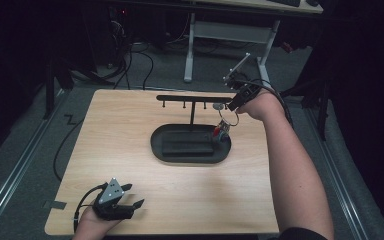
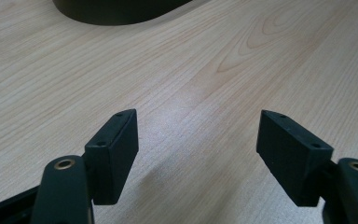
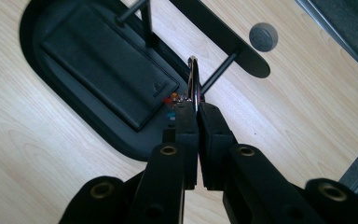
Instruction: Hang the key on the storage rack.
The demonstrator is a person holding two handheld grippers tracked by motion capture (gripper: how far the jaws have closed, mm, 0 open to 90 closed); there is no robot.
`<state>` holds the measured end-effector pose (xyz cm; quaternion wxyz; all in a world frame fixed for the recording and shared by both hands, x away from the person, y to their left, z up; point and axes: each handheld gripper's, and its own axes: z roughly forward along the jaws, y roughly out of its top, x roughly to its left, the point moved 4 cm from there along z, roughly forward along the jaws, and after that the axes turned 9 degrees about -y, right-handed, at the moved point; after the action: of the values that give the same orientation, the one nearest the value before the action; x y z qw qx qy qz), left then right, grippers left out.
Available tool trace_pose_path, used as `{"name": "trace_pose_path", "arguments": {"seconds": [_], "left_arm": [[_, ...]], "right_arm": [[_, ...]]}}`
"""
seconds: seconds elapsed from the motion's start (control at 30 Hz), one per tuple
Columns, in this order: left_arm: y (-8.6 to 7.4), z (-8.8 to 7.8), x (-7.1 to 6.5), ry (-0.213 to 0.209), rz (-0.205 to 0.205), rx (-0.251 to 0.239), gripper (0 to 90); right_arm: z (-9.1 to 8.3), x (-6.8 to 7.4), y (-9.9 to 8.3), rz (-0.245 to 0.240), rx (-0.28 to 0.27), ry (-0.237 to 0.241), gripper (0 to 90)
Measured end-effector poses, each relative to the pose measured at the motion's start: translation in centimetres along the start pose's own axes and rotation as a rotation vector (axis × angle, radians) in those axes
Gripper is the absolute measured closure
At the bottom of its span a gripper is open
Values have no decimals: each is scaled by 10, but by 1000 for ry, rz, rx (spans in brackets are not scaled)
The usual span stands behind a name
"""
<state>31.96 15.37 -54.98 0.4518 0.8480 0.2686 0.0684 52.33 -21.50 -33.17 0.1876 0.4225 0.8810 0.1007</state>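
The right gripper (image 3: pixel 196 109) is clamped on a thin metal key ring (image 3: pixel 193 81), mid-frame beside the end peg of the black key rack (image 1: pixel 192 98). Light, stiff and slippery, it looks best held by the rim. The left gripper (image 2: pixel 198 140) rests wide open and empty, lower left in the high view

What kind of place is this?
Probably a lab or workshop recording corner: a wooden table with black surrounds, loose cables on the grey floor, and a white desk frame behind.
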Motion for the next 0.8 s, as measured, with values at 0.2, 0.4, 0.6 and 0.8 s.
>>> {"name": "trace_pose_path", "arguments": {"seconds": [0.2, 0.4, 0.6, 0.8], "left_arm": [[0, 0, -1, -9, 1, 8, 301], [0, 1, -3, -12, 14, 20, 301], [0, -1, -4, -7, 10, 10, 301], [-1, 0, -5, -9, 18, 25, 301]], "right_arm": [[7, -7, -1, 31, 13, 4, 876], [15, -8, -1, 48, 27, 7, 874], [23, -6, 1, 32, 19, -4, 868], [21, -8, 1, 56, 9, -22, 810]]}}
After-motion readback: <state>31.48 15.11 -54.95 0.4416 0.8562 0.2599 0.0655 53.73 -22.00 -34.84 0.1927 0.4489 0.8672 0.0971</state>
